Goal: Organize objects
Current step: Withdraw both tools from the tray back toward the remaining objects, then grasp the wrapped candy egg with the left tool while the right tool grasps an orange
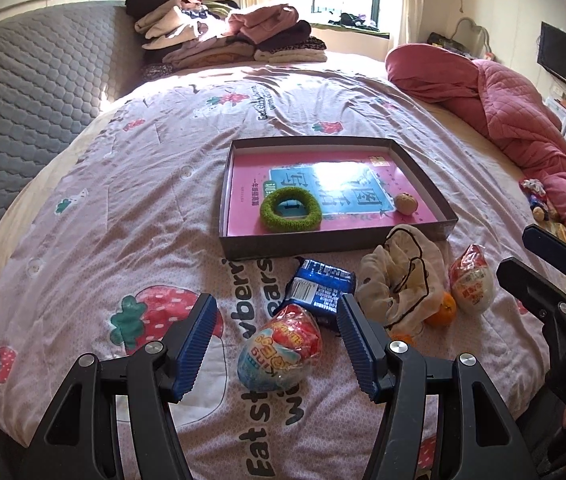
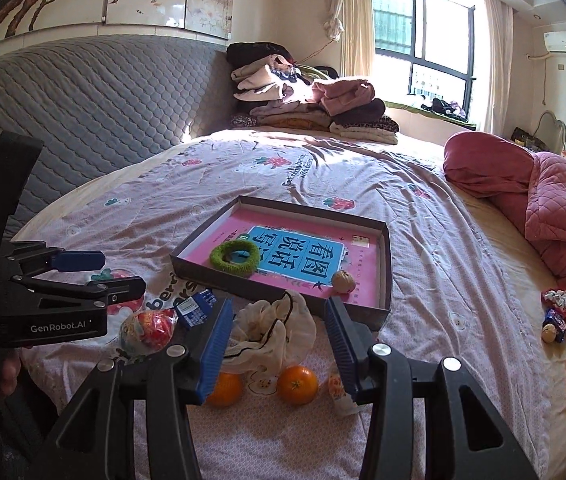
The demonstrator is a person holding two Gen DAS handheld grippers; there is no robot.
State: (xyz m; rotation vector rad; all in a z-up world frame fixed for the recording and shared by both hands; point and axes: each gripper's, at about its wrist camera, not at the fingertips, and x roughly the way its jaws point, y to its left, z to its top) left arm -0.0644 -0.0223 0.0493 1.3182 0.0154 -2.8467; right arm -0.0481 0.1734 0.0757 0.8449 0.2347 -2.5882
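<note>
A shallow dark box [image 1: 429, 168] [image 2: 385, 258] lies on the bed, holding a pink book, a green ring [image 1: 290, 209] [image 2: 234, 258] and a walnut [image 1: 405, 203] [image 2: 343, 281]. In front lie a red-blue wrapped egg toy [image 1: 281, 347] [image 2: 147, 330], a blue snack pack [image 1: 319, 291], a cream drawstring pouch [image 1: 403, 276] [image 2: 271, 330], oranges [image 2: 297, 385] and a second egg toy [image 1: 473, 280]. My left gripper [image 1: 277, 344] is open around the first egg toy. My right gripper [image 2: 279, 344] is open above the pouch and oranges.
Folded clothes [image 1: 227, 32] are stacked at the far side near the window. A rolled pink quilt [image 2: 543, 204] lies on the right. Small snacks and a walnut [image 2: 557, 326] lie by the quilt. A grey padded headboard [image 1: 31, 92] runs along the left.
</note>
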